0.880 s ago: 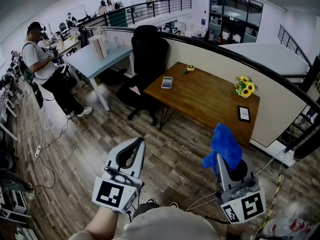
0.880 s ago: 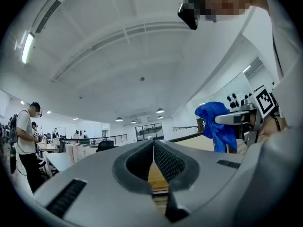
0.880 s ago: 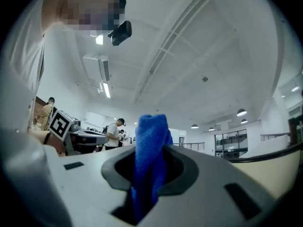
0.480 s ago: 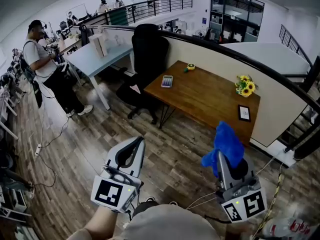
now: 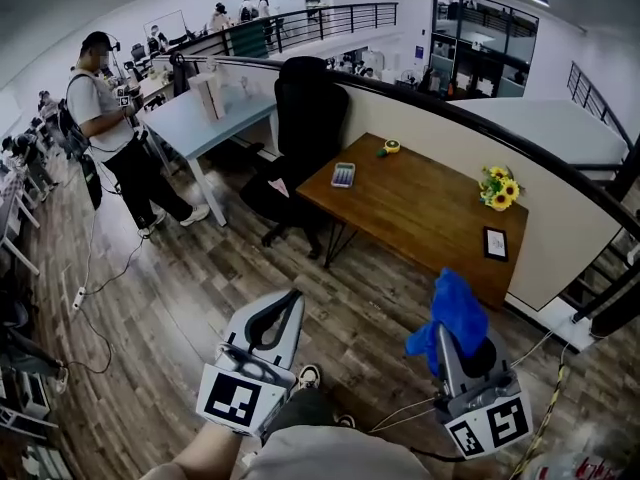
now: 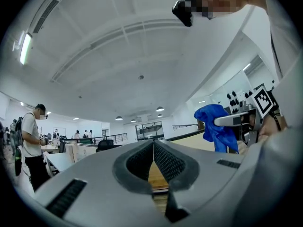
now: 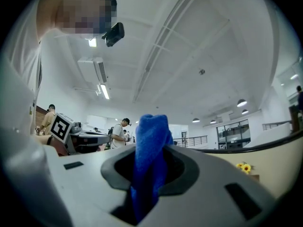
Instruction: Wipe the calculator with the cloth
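Note:
The calculator [image 5: 343,175] lies on the near-left corner of a wooden desk [image 5: 430,208], well ahead of both grippers. My right gripper [image 5: 443,316] is shut on a blue cloth [image 5: 452,313], which bunches up above its jaws; the cloth [image 7: 149,150] fills the middle of the right gripper view. My left gripper [image 5: 286,306] is shut with nothing in it, held low at the left over the floor. In the left gripper view its jaws meet, and the blue cloth [image 6: 215,128] and right gripper show at the right.
A black office chair [image 5: 305,118] stands by the desk's left end. On the desk are a yellow tape measure [image 5: 390,148], sunflowers [image 5: 498,188] and a small frame [image 5: 495,243]. A person [image 5: 115,128] stands at left by a pale blue table [image 5: 205,118]. A partition wall runs behind the desk.
The view has shifted so the desk and calculator sit slightly lower and further right. Both grippers hold about the same pose, the cloth still gripped.

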A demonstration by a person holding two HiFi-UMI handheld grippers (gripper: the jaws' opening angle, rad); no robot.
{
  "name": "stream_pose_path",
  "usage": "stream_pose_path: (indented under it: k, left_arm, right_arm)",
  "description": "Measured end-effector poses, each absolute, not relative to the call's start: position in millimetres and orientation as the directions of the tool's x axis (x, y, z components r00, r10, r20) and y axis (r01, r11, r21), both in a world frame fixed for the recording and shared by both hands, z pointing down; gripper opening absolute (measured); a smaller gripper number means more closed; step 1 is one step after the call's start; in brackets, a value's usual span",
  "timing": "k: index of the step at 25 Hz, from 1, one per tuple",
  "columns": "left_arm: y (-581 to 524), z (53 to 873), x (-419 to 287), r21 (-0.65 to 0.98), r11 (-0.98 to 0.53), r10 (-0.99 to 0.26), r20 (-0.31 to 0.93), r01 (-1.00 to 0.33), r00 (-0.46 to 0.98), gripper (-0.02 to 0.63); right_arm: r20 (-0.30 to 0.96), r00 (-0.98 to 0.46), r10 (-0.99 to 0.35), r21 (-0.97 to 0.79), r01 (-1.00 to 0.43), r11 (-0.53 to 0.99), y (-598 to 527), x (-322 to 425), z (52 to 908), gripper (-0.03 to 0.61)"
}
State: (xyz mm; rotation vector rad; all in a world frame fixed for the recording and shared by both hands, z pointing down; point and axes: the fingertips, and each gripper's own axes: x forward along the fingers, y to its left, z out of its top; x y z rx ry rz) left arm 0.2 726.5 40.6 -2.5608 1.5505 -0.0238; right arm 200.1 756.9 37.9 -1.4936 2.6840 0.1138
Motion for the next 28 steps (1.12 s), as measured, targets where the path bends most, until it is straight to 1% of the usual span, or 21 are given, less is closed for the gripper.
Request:
stream_pose_path:
  k: [4, 10, 13, 21, 28]
  left_arm:
    - [712.2, 45.6, -5.6, -0.116, -0.446, -0.889, -0.060, -0.887, 0.455, 0.009]
    - [664.5, 51.7, -8.5, -0.163, -0.447, -0.886, -0.052, -0.880, 0.460, 0.009]
    - [635.2, 54.9, -10.0, -0.158, -0.455, -0.883, -0.043, -0.876, 0.467, 0.009]
    - [533.1, 51.1, -29.0, -0.152, -0.487, -0.867, -0.031, -0.860, 0.497, 0.009]
    - [432.6, 47.4, -67.8, -0.158, -0.505, -0.856, -0.035, -0.849, 0.516, 0.009]
  right_arm:
    - [-0.084, -0.529, -0.844, 0.015, -0.848, 0.530, 735.5, 197.1, 45.5, 0.092]
    - [-0.064, -0.534, -0.843, -0.007, -0.844, 0.536, 689.4, 189.5, 53.7, 0.092]
    - [-0.051, -0.535, -0.843, -0.003, -0.844, 0.536, 660.3, 186.0, 56.9, 0.092]
    - [-0.035, -0.553, -0.833, -0.023, -0.833, 0.553, 564.1, 155.4, 51.2, 0.094]
    - [-0.016, -0.539, -0.842, -0.022, -0.842, 0.539, 461.5, 113.4, 51.3, 0.094]
